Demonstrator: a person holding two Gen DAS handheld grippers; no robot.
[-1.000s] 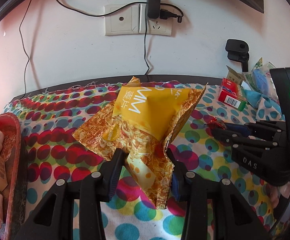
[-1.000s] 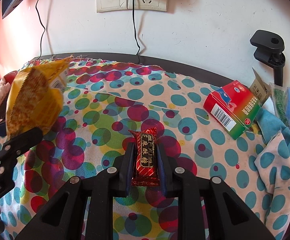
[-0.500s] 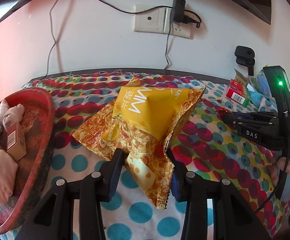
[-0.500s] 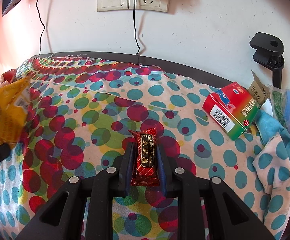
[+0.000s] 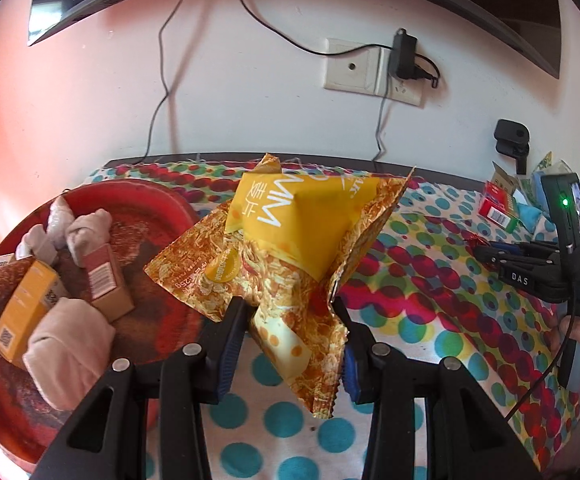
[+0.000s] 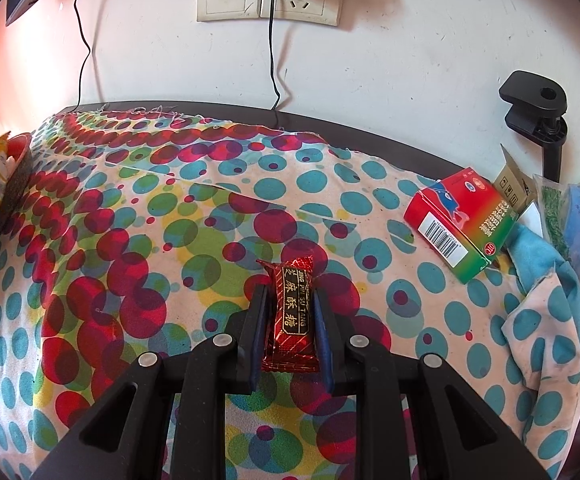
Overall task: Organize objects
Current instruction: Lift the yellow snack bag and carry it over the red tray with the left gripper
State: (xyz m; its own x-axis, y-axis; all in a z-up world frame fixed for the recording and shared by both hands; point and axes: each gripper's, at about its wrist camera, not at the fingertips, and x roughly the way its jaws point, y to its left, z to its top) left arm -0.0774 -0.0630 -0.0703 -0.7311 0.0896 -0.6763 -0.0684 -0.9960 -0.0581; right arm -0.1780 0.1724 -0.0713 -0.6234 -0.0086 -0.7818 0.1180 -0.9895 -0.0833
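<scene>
Yellow snack bag (image 5: 290,256) between left jaws, red candy (image 6: 292,312) apparently between right.

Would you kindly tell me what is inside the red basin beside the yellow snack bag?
The red basin holds a yellow box, a reddish-brown carton and pale cloth bundles. Its near side lies behind the left tool, so anything there is hidden.
</scene>
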